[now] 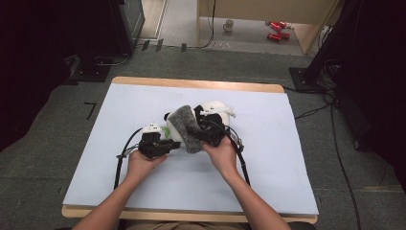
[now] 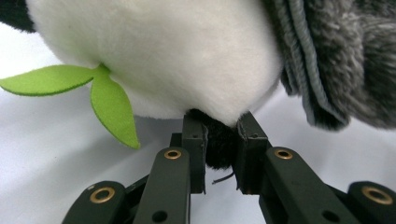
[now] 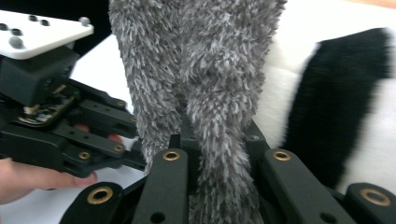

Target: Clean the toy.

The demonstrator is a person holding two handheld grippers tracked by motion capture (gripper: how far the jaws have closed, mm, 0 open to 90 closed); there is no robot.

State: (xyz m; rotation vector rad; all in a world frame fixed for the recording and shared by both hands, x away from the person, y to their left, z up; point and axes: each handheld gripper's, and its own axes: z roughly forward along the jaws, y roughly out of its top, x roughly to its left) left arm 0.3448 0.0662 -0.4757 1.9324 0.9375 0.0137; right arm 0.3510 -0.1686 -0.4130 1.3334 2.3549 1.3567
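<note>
On the white sheet [image 1: 143, 182], left claw [image 2: 220, 140] clamped on plush toy [image 2: 163, 51], right claw [image 3: 219, 144] pinching grey fleece [image 3: 201, 60].

A table [image 1: 143, 82] with a wooden rim stood on grey carpet [image 1: 43, 158]; a pale blue sheet [image 1: 268, 158] covered nearly all of its top. Beyond the table's far edge a white mug [image 1: 228, 25] sat on a lighter floor; just right of the mug lay two red cans [image 1: 276, 29], side by side. Far left of the table, a dark cabinet [image 1: 127, 24] rose above a metal base [image 1: 107, 60]; off the table's far right corner, black cables [image 1: 335, 129] ran across the carpet beside dark stands [image 1: 330, 43].
</note>
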